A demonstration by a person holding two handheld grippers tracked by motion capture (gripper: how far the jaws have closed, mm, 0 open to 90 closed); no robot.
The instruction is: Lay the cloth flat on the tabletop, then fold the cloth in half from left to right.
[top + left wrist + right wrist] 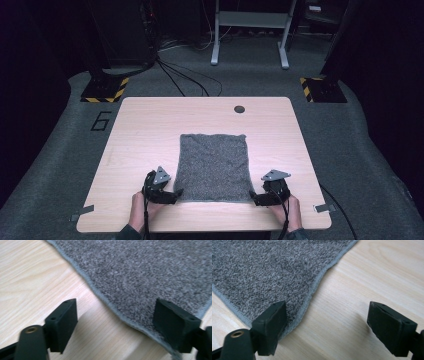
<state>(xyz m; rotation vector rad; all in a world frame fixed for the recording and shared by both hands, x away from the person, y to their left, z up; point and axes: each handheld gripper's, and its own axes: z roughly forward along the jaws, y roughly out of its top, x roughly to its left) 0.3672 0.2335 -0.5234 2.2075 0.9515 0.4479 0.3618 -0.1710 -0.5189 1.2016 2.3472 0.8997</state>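
Note:
A grey terry cloth [214,167] lies flat on the light wooden table [145,125]. My left gripper [176,194] rests low at the cloth's near left corner, and my right gripper [254,197] at its near right corner. In the left gripper view the left gripper [117,325] is open: one jaw stands over bare wood, the other over the cloth [150,272] by its hemmed edge. The right gripper view mirrors this. The right gripper [327,325] is open, with one jaw over the cloth [262,267] at its corner and the other over wood. Neither gripper pinches the fabric.
A round cable hole [239,109] sits near the table's far edge. Beyond the table, on grey carpet, are two hazard-striped stand bases [105,89] [322,90], loose cables [185,75] and a metal frame [250,30]. Tape tabs [82,212] mark the near corners.

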